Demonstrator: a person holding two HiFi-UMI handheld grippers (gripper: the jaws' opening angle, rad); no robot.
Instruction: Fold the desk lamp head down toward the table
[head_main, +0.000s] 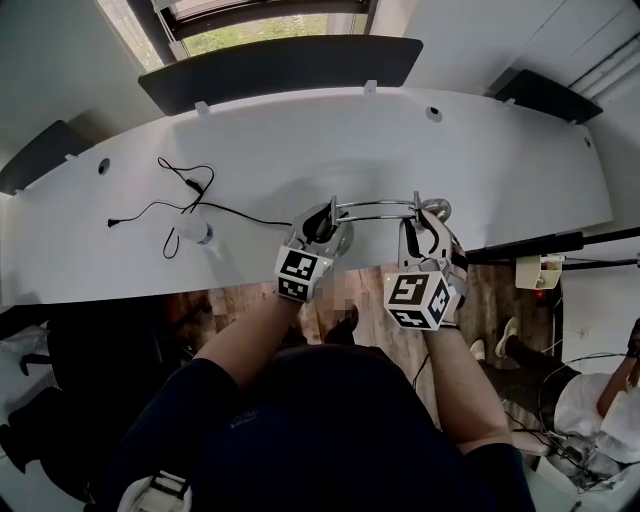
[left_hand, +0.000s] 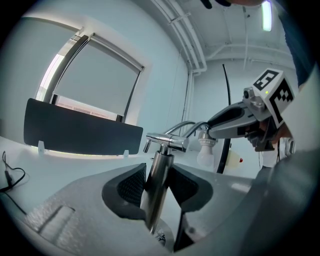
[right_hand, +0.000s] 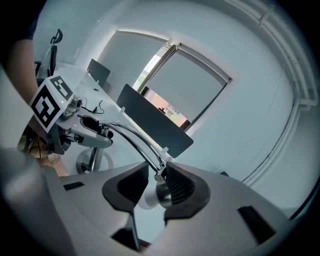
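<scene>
- Tipping is the main risk — the left gripper (left_hand: 157, 172) is clamped on the desk lamp's (head_main: 380, 208) upright post (left_hand: 162, 157), and if that hold slips, everything swings.
- Right gripper (right_hand: 156, 176) has its jaws closed on the lamp head (right_hand: 162, 194), which hangs clear of the table (head_main: 400, 150). Forcing it down could twist the chrome arm (right_hand: 132, 137) or crack the bulb (left_hand: 204, 155).
- No container is in view — only a black cable (head_main: 180, 195) lies nearby.

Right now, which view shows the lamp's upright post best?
The left gripper view: the post sits central, clamped between the pads of the left gripper. The right gripper view shows it small; the head view mostly hides it under that gripper.
</scene>
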